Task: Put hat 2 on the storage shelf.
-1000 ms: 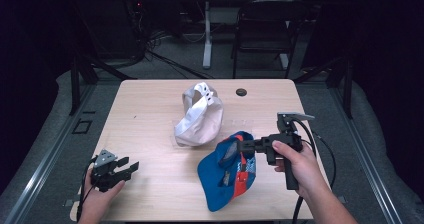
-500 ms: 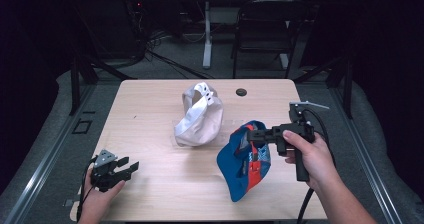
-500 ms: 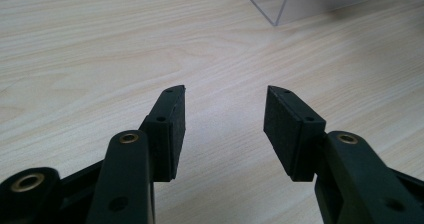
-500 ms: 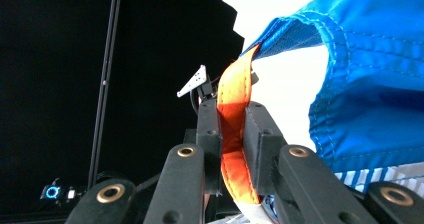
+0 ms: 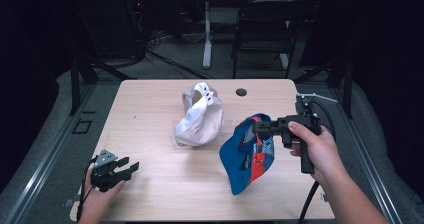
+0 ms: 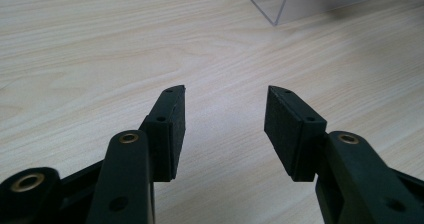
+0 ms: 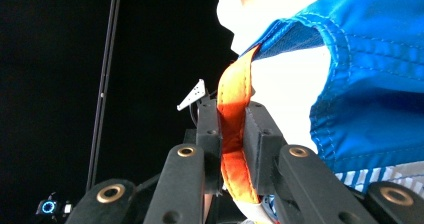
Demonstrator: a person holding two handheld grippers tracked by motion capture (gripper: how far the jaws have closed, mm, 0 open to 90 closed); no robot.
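Cap [image 5: 247, 156] right of bag [image 5: 200, 116] at table [image 5: 150, 114] centre; left gripper [image 5: 131, 168] near-left corner; plug [image 5: 241, 92] behind.

Blue cap [image 5: 240, 156] with orange strap [image 7: 231, 134], hanging tilted above table, strap pinched, just right of the white cap [image 5: 199, 118]

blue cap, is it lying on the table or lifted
Lifted: the right gripper is shut on the blue cap by its orange strap, and it hangs.
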